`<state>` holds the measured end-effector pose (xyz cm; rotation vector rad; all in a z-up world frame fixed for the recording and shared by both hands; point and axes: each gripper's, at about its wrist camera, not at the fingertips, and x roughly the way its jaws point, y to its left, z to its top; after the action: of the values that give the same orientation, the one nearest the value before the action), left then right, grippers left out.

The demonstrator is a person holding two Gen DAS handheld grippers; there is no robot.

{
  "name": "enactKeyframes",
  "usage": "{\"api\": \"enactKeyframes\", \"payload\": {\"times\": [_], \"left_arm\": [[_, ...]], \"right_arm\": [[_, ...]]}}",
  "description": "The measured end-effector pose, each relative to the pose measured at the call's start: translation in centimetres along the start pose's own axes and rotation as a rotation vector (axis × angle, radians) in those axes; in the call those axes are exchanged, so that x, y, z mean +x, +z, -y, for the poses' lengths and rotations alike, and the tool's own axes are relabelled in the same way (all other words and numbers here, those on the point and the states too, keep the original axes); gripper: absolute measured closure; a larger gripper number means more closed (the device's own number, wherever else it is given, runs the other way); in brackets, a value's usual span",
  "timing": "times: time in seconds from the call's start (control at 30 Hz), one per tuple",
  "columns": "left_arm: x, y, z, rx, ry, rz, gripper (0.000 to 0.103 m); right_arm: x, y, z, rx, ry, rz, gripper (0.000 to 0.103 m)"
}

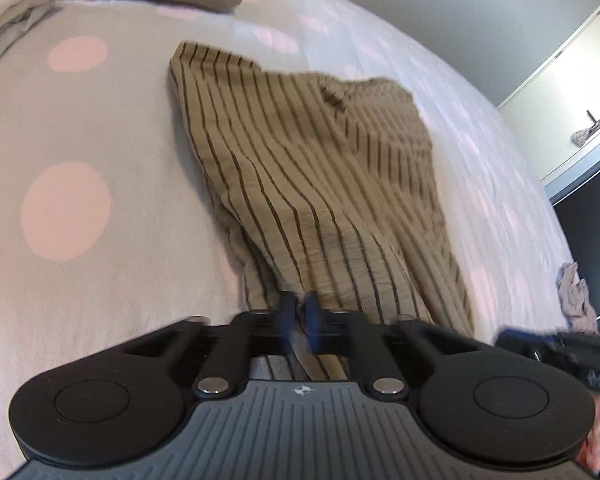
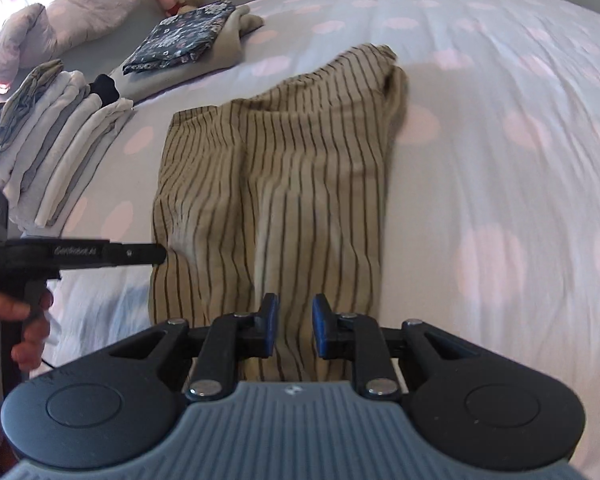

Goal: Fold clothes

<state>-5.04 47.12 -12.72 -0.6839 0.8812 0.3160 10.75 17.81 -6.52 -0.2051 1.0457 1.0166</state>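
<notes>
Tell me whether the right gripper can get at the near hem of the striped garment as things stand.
Probably yes. The right gripper is open, its fingers straddling the near edge of the striped garment, with nothing between them. The left gripper sits clear at the garment's left edge.

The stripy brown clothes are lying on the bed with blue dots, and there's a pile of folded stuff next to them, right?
Nearly. The dots on the bed cover are pink, not blue, as the right wrist view shows. The striped brown garment does lie on it, with the folded pile beside it.
</notes>
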Motion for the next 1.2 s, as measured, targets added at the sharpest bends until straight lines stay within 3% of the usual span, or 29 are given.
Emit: {"api": "enactKeyframes", "payload": {"times": [0.33, 0.47, 0.57, 0.7, 0.9, 1.03, 1.13, 1.2], "left_arm": [[-0.2, -1.4, 1.7, 0.137, 0.225, -0.010, 0.101], [-0.3, -1.9, 2.3, 0.192, 0.315, -0.014, 0.085], [-1.7, -2.3, 3.8, 0.250, 0.345, 0.014, 0.084], [-4.3, -3.6, 7.7, 0.444, 0.286, 0.061, 0.073], [-5.1, -8.0, 14.0, 0.871, 0.134, 0.011, 0.063], [-4.1, -11.6, 16.5, 1.108, 0.135, -0.044, 0.063], [-2.9, -14.0, 17.0, 1.229, 0.140, -0.088, 0.061], [-2.0, -15.2, 16.8, 1.290, 0.172, -0.102, 0.060]], "right_arm": [[1.8, -4.5, 2.8, 0.094, 0.012, -0.019, 0.080], [2.0, -4.4, 3.5, 0.124, 0.029, -0.029, 0.080], [0.8, -4.2, 3.4, 0.096, 0.046, -0.011, 0.078], [-1.5, -3.4, 2.1, -0.074, 0.059, 0.024, 0.070], [-3.1, -4.1, -1.3, -0.484, 0.154, 0.008, 0.070], [-3.0, -5.9, -3.2, -0.719, 0.162, -0.008, 0.070], [-2.6, -6.9, -3.9, -0.821, 0.165, -0.022, 0.070], [-2.2, -7.5, -4.4, -0.886, 0.163, -0.025, 0.061]]}}
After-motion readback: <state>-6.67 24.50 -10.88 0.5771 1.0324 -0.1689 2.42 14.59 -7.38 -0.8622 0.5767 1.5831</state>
